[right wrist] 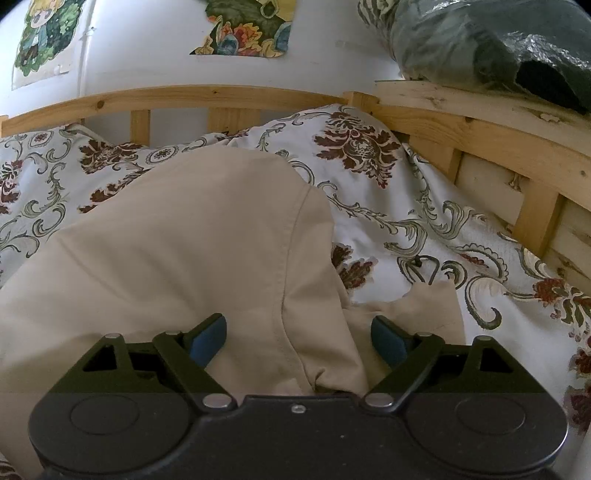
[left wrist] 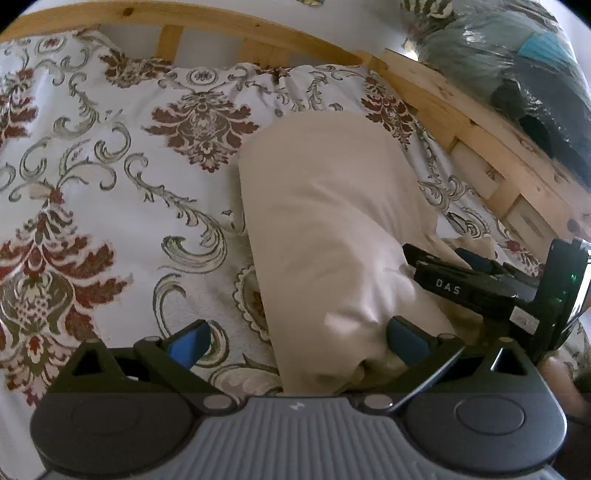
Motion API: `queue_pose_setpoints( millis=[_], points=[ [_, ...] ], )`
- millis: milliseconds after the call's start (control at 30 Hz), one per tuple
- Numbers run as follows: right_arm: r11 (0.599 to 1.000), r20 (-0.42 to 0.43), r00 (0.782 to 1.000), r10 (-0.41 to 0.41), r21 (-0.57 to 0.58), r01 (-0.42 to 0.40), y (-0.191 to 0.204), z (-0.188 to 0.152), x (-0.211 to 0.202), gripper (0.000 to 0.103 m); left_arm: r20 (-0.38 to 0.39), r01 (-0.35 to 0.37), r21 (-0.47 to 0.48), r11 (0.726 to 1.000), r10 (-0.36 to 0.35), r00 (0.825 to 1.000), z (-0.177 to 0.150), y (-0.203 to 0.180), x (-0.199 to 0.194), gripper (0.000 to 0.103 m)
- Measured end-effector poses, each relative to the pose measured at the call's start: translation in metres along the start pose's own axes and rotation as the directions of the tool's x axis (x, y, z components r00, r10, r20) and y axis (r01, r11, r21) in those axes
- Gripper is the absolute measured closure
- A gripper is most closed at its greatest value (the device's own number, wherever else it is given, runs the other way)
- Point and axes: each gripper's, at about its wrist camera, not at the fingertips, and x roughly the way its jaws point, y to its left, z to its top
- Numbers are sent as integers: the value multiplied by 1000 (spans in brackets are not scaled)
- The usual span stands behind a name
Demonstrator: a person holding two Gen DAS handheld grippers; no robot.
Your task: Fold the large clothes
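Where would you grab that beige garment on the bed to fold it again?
Probably the near folded edge of the beige garment, coming from the near side: it bunches up between the right gripper with its open jaws, while the far end lies flat on the patterned bedspread.

One beige garment [right wrist: 177, 258] lies between the fingers, on one patterned bedspread [right wrist: 424, 229]. Two grippers [left wrist: 297, 341] [right wrist: 299, 341]. Two posters [right wrist: 251, 26] beyond the fingers.

Colours on the bed

Beige garment [right wrist: 177, 251] is plain; white bedspread [left wrist: 110, 177] has dark red and grey-green floral scrolls; bed frame [right wrist: 207, 98] is light wood.
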Motion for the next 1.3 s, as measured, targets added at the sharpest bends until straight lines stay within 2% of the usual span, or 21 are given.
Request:
queue_pose_setpoints(
  millis=[167, 333, 1300],
  points=[
    [998, 37, 999, 14, 53, -16, -6, -10, 2, 14, -19, 20, -79, 997, -21, 1000, -6, 8, 1, 0],
    [997, 29, 999, 31, 75, -33, -10, -12, -2, 12, -3, -16, 29, 999, 16, 1000, -5, 1, -4, 0],
    [994, 11, 998, 55, 95, -56, -12, -13, 3, 8, 21, -46, 64, 997, 45, 999, -8, -4, -6, 0]
  ],
)
